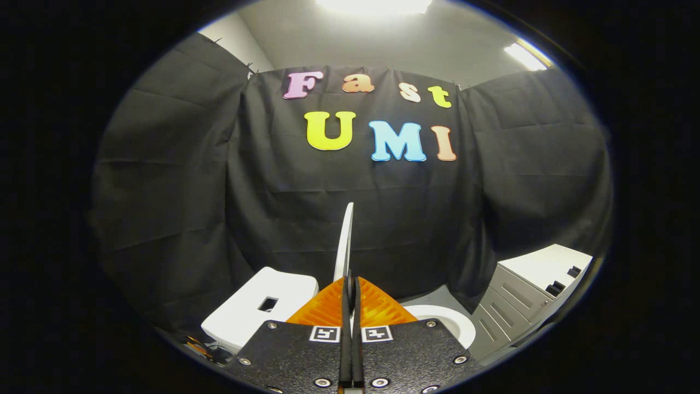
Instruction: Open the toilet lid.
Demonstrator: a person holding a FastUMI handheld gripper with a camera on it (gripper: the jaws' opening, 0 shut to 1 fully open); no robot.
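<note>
against the black cloth wall (180, 180) that hangs all around the booth, folds run down the left panel and a seam joins it to the middle one. low on the left, the white toilet tank (257, 312) sits with its flat top showing a small dark rectangular opening, and some small orange-tinted clutter lies by its base, too small to tell. just right of the tank, the toilet lid (344, 241) stands raised on edge, a thin white blade rising straight up from between the fingertips and beyond them, with dark cloth on both sides of it. and the gripper (350, 290) has its two fingers drawn tight together on the lid's lower edge, both pressing it, hardly a gap between them. to the right of the fingers, the white curve of the toilet bowl rim (448, 323) shows, uncovered, with a strip of grey floor behind it. further right, a white cabinet (525, 295) with grooved drawer fronts and two dark cut-outs on top stands close beside the bowl, tight against the cloth. overhead, a grey ceiling carries bright light panels (525, 54), and open room lies above the lid's top edge.
</note>
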